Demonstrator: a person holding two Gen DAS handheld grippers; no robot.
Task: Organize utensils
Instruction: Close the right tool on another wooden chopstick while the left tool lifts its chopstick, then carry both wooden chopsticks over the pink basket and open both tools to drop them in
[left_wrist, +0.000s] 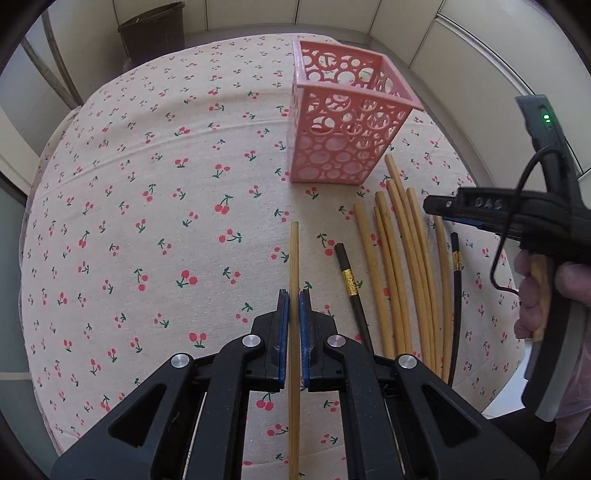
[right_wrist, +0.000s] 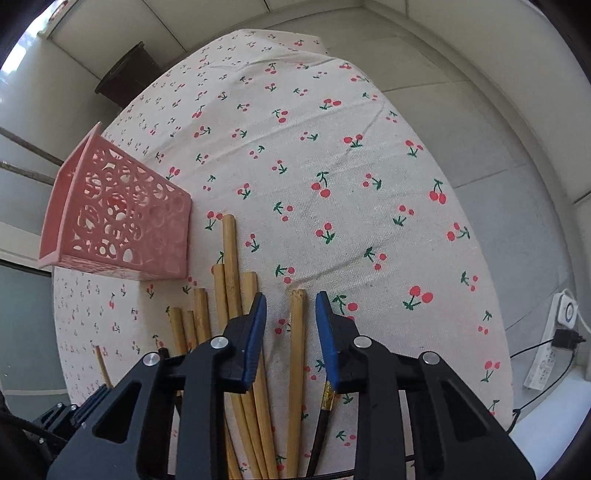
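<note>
A pink perforated basket (left_wrist: 343, 118) stands upright at the far side of the cherry-print tablecloth; it also shows in the right wrist view (right_wrist: 118, 218). My left gripper (left_wrist: 294, 295) is shut on one bamboo chopstick (left_wrist: 294, 258) that points toward the basket. Several bamboo chopsticks (left_wrist: 402, 266) and two black chopsticks with gold bands (left_wrist: 349, 280) lie to its right. My right gripper (right_wrist: 290, 306) is open, its jaws on either side of a single bamboo chopstick (right_wrist: 296, 350) lying on the cloth. The right gripper also shows in the left wrist view (left_wrist: 428, 205).
A dark brown bin (left_wrist: 153, 29) stands on the floor beyond the table. A white power strip (right_wrist: 550, 350) with a plug and cable lies on the floor at right. The table edge (right_wrist: 506, 332) runs close on the right.
</note>
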